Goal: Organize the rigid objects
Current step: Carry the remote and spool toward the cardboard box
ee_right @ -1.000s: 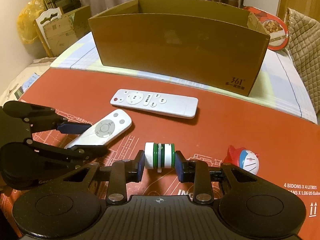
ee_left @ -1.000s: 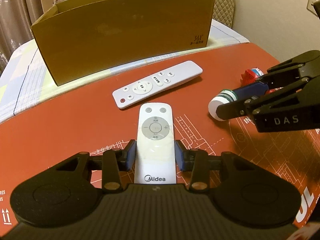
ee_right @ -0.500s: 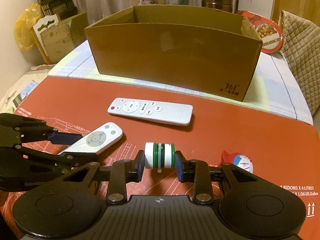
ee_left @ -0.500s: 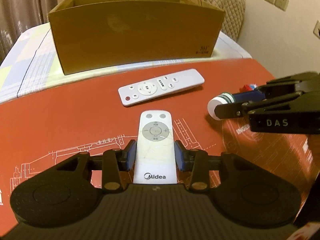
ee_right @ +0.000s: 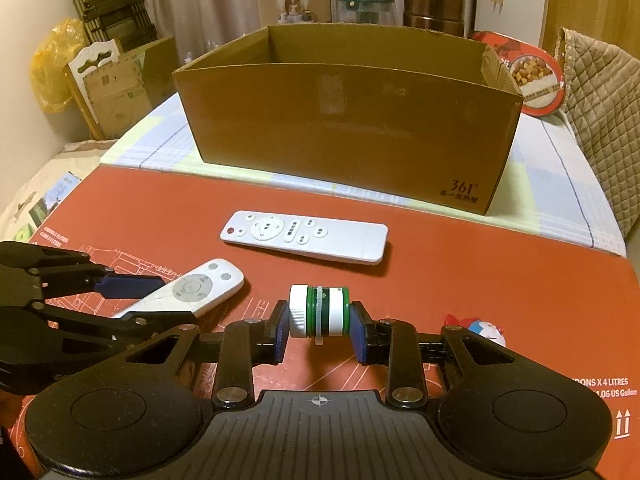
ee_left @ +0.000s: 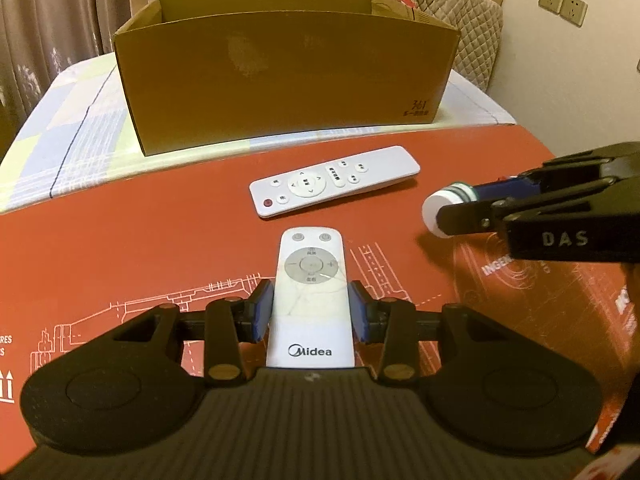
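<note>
The left gripper [ee_left: 311, 316] is clamping its blue pads against both long edges of a short white remote [ee_left: 310, 300], jaws closed down to the remote's width. That remote is pointing its button end away toward twelve o'clock, at the box, with its long axis running straight along the fingers and its branded end nearest the camera.

The right gripper [ee_right: 320, 326] is pinching a small white-and-green spool [ee_right: 319, 312] end to end, one pad on each flat face, so the spool's axis is lying crosswise from nine to three o'clock. In the left wrist view this gripper is showing at three o'clock with the spool's white end [ee_left: 438, 210] sticking out toward nine.

Beyond both, at twelve o'clock, a longer white remote [ee_right: 304, 236] is lying flat on the red printed mat [ee_left: 120, 248], apart from both grippers, its long axis roughly crosswise and its red power button at the nine o'clock end. A small blue-and-red toy figure [ee_right: 478, 326] is sitting on the mat at about three o'clock of the spool, partly hidden behind the right gripper's finger.

Farther on, an open cardboard box [ee_right: 348, 128] is standing on a pale checked cloth [ee_left: 60, 136]. Behind it are curtains, a quilted cushion [ee_right: 600, 120], a round tin [ee_right: 532, 80] and stacked cardboard against the wall at ten o'clock.
</note>
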`<state>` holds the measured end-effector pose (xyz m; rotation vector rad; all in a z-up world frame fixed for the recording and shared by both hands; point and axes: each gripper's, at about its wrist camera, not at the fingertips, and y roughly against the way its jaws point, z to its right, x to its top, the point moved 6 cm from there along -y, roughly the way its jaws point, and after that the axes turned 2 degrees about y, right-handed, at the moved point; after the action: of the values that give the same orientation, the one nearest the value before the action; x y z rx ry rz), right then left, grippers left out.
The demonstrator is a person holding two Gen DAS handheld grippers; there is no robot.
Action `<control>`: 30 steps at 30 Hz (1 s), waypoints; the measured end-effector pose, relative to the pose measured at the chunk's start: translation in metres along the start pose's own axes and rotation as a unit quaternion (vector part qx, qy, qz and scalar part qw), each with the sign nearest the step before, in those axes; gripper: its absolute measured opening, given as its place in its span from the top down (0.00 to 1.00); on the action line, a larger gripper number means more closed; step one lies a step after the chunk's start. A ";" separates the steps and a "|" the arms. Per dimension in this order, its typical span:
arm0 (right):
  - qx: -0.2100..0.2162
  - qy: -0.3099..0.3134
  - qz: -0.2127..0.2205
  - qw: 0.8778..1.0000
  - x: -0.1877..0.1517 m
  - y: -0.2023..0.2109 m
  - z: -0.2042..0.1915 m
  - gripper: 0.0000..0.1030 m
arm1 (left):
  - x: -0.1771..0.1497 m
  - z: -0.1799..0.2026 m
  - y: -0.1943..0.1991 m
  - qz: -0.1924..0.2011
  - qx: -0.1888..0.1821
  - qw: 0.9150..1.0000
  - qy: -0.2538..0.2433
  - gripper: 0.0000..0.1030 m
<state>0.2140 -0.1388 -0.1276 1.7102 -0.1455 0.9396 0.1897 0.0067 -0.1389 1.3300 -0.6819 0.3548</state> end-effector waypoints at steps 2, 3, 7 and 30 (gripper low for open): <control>0.001 -0.001 0.000 1.000 0.000 0.000 0.000 0.73 | -0.001 0.001 -0.003 0.003 0.009 1.000 -0.006 0.66; 0.001 0.000 0.001 1.000 0.000 0.000 0.000 0.73 | -0.001 0.001 -0.004 0.004 0.012 1.000 -0.009 0.66; 0.002 0.000 0.002 1.000 0.001 0.000 -0.001 0.73 | 0.000 0.005 -0.007 0.015 0.021 0.999 -0.019 0.66; -0.001 -0.016 0.042 0.999 0.016 0.015 0.005 0.73 | 0.020 0.002 0.009 0.030 0.000 0.999 0.020 0.66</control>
<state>0.2198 -0.1430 -0.1061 1.7287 -0.2414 0.9732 0.1989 0.0035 -0.1192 1.3004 -0.6885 0.4281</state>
